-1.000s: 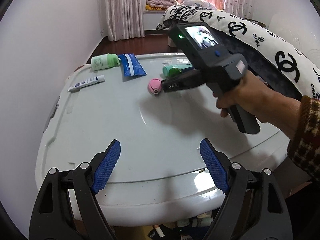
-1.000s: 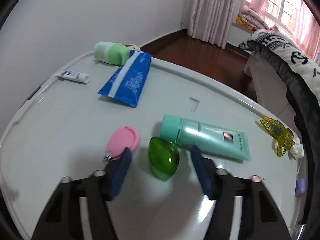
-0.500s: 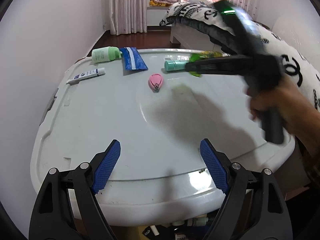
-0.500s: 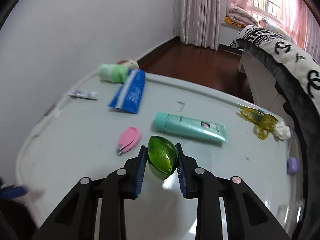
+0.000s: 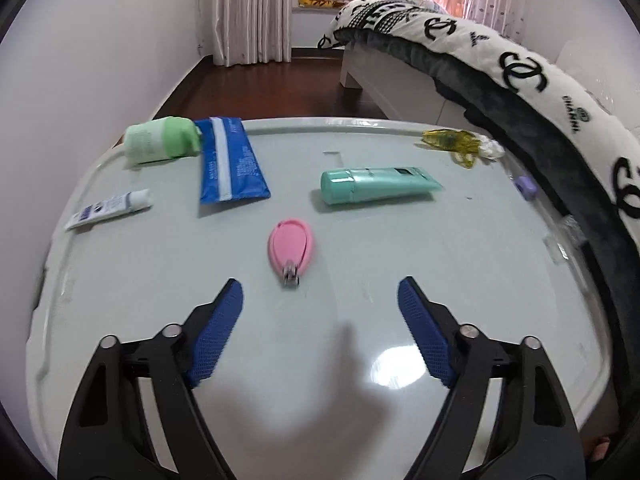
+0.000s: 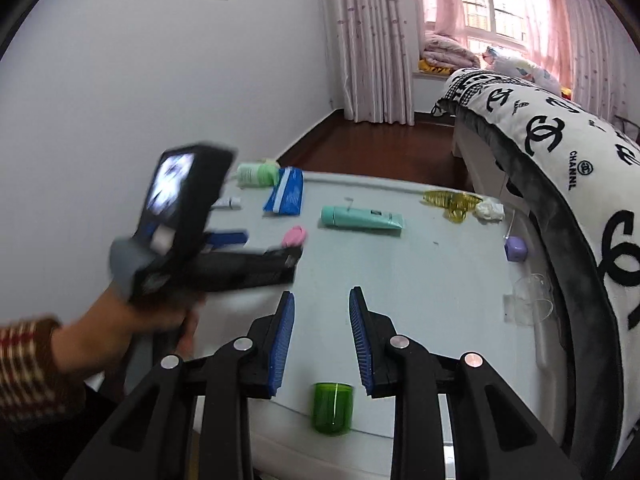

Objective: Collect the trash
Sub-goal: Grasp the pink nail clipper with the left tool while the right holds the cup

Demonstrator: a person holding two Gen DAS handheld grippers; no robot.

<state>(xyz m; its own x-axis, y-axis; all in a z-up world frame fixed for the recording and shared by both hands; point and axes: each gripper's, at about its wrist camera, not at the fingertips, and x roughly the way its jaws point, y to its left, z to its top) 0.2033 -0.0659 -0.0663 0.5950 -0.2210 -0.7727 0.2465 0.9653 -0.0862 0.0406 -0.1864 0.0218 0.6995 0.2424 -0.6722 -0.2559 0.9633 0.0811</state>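
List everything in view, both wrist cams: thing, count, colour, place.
lid surface: 1, pale grey-white, holds the items
bottle: 1, light green, far left
flat pouch: 1, blue with white stripe, beside the bottle
small tube: 1, white, left edge
large tube: 1, teal, centre far
nail clipper: 1, pink, centre
hair claw: 1, yellow, far right
tissue wad: 1, white, touching the claw
small purple piece: 1, right edge
green container: 1, below the right jaws, grip unclear
bed: 1, white with black logos, right
curtains: pinkish, back
left gripper: open, empty
right gripper: open
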